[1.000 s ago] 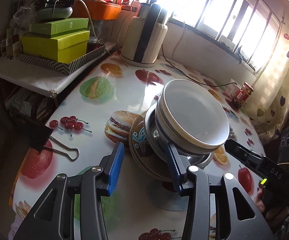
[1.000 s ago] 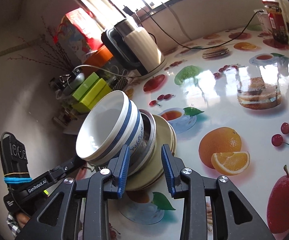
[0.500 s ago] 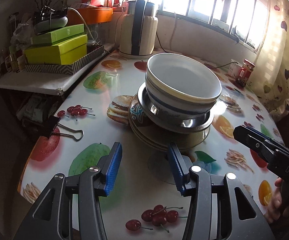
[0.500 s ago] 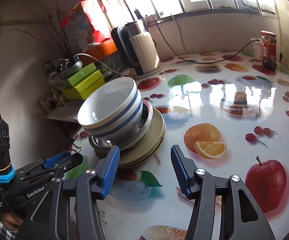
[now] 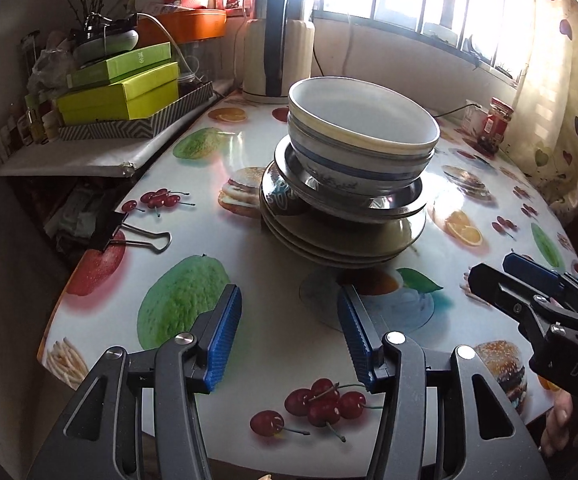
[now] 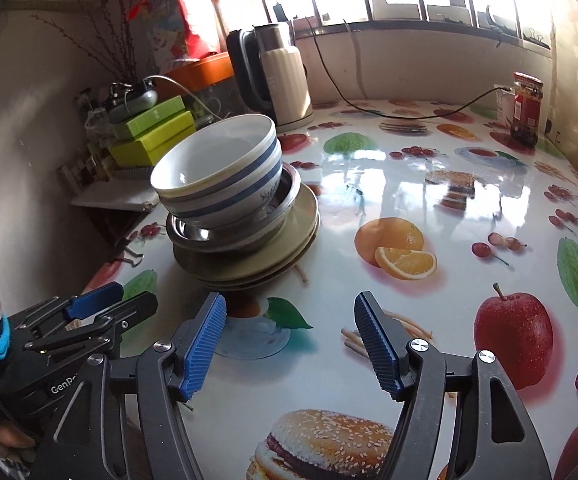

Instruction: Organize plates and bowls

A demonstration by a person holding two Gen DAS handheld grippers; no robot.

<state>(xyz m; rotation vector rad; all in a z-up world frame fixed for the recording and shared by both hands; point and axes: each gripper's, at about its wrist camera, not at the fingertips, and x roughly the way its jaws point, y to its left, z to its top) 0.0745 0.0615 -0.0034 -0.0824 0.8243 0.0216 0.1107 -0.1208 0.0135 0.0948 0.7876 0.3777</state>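
Both tongs gape with nothing held, left gripper (image 5: 289,336) and right gripper (image 6: 289,340) flanking the stack: blue-striped ceramic bowls (image 5: 363,140) nested in steel dishes on plates (image 5: 345,240), dead ahead, looking finished.

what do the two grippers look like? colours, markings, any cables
Both are matte dark grey/black frames with silver pivot screws and ribbed blue finger pads. The left gripper body reads "GenRo…" in white, with a blue band and a thin black cable at its rear. The right gripper shows "DAS" lettering on its side. Bare fingers visible; sleeves not clear.
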